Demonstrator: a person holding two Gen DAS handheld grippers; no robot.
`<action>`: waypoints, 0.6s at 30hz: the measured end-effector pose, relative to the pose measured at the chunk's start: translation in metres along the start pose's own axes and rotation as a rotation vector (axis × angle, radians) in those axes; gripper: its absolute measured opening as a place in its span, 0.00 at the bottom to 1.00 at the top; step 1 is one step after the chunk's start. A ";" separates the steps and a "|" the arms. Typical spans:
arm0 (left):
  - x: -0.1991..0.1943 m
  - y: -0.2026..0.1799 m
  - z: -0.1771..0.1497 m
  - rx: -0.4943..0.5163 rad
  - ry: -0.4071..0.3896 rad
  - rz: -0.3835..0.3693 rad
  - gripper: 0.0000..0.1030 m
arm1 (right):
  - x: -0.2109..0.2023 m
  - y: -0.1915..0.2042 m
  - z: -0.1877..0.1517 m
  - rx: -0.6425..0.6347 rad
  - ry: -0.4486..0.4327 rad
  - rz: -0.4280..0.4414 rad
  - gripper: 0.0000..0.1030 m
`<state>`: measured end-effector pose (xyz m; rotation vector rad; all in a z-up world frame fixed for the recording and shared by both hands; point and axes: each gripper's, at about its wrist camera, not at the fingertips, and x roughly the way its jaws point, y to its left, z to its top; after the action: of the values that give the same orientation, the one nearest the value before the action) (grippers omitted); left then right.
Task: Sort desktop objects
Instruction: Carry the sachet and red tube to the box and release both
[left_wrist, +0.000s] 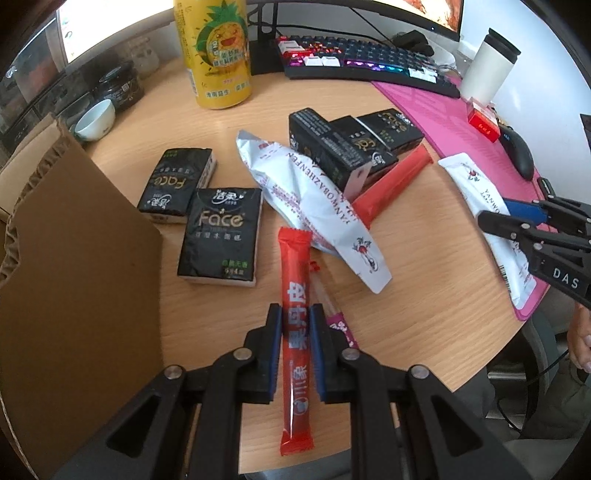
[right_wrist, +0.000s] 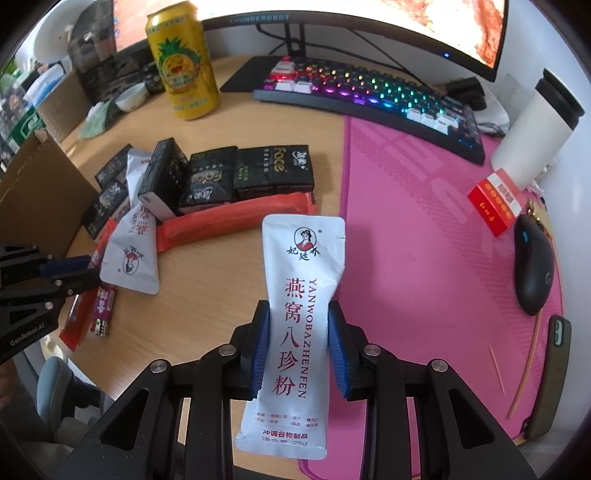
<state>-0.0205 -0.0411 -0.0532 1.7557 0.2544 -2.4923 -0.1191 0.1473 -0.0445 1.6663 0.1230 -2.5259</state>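
Both tongs pinch packets lengthwise: left tongs (left_wrist: 295, 354) a red stick sachet (left_wrist: 295, 343), right tongs (right_wrist: 299, 350) a white pouch (right_wrist: 295, 332).

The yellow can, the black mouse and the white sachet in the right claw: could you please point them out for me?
Yellow can (right_wrist: 183, 70): right wrist view, on the pineapple print.
Black mouse (right_wrist: 533, 266): right wrist view, middle of its back.
White sachet (right_wrist: 301, 295): right wrist view, on the printed front, above the right claw (right_wrist: 298, 345).

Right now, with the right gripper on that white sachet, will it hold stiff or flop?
Probably floppy: the white sachet already narrows between the right gripper pads. Likely light, being a thin flat pouch. Its glossy film may slip.
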 end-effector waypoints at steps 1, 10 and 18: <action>0.000 0.001 0.000 0.001 0.000 0.000 0.15 | 0.001 0.001 0.000 -0.001 0.001 0.001 0.30; 0.012 -0.004 -0.001 0.033 0.018 0.025 0.17 | 0.011 0.005 0.001 -0.015 0.021 -0.001 0.30; 0.000 -0.002 0.000 0.012 -0.007 0.008 0.15 | 0.001 0.006 0.004 -0.015 -0.001 -0.004 0.30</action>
<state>-0.0211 -0.0395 -0.0532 1.7482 0.2323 -2.4998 -0.1226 0.1405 -0.0441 1.6609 0.1450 -2.5222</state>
